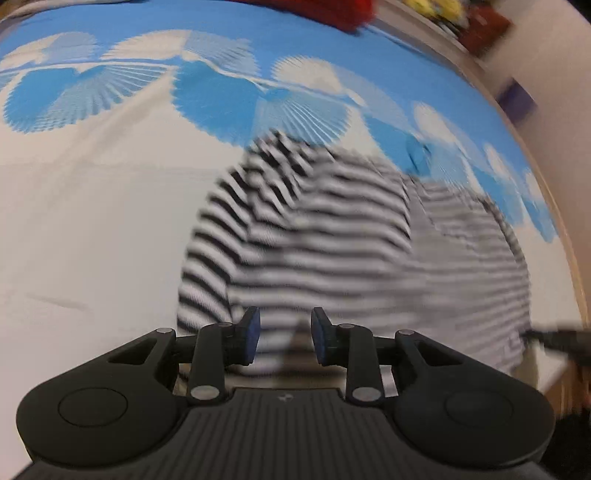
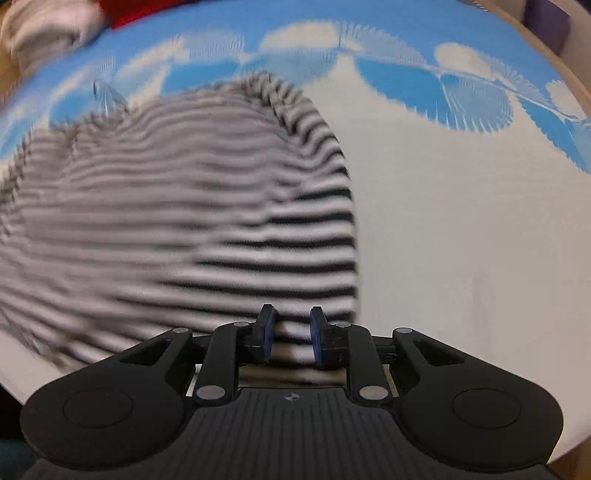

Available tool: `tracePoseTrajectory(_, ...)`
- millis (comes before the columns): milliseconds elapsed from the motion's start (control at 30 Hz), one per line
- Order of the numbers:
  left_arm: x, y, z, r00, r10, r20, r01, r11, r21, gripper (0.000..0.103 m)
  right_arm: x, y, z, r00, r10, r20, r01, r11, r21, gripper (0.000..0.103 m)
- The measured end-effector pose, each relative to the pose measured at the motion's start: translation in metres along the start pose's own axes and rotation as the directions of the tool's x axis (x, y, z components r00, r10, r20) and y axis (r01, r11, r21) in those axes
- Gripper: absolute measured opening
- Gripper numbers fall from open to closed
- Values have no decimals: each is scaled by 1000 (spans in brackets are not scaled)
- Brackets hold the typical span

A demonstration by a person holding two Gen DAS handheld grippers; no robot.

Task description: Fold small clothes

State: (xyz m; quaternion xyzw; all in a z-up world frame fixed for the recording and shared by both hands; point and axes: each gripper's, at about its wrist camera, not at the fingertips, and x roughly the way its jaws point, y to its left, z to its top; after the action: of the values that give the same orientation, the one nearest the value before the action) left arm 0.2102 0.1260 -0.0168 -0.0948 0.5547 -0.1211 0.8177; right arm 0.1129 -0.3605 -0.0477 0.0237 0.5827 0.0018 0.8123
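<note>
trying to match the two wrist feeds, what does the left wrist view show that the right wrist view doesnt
Only the left wrist view shows the left gripper, jaws apart, and a dark purple object beyond the bed edge. Only the right wrist view shows the right gripper, jaws apart, and a pale bundle of cloth at top left. Both show the blurred black-and-white striped garment lying on the blue-and-white sheet, plus a red item at the far edge.
</note>
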Motion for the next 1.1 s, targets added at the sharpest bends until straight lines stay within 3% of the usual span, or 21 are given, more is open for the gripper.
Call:
tracePoseTrajectory(100, 10, 1, -22, 991, 53, -123, -40, 994, 105, 34, -6, -14, -9, 1000, 18, -2, -18, 1000, 21, 23)
tracePoseTrajectory(167, 17, 6, -32, 975, 130, -178, -104, 984, 147, 34, -7, -18, -14, 999, -27, -23, 27, 999, 22, 25)
tracePoseTrajectory(233, 7, 13, -33, 980, 148, -131, -131, 983, 126, 34, -10, -21, -16, 997, -74, -8, 74, 997, 21, 25)
tracePoseTrajectory(367, -35, 36, -29, 992, 116, 44, -114, 993, -38, 34, -42, -17, -14, 979, -112, 170, 105, 993, 48, 26)
tracePoseTrajectory(467, -60, 47, -29, 983, 125, 132, -107, 985, -135, 34, -69, -6, -13, 947, -90, 307, 69, 994, 81, 28)
tracePoseTrajectory(567, -86, 49, -25, 969, 150, 197, -118, 979, -166, 34, -85, 14, -14, 910, -49, 412, 3, 994, 111, 34)
tracePoseTrajectory(733, -131, 53, -28, 944, 172, 283, -118, 973, -197, 36, -88, 75, -18, 881, 39, 472, -71, 996, 49, 34)
tracePoseTrajectory(933, -172, 79, -42, 924, 207, 323, -124, 958, -259, 40, -69, 176, -29, 881, 167, 443, -120, 984, -131, 34)
tracePoseTrajectory(1100, -188, 111, -54, 920, 243, 308, -139, 936, -325, 40, -56, 261, -47, 882, 284, 376, -154, 928, -338, 34)
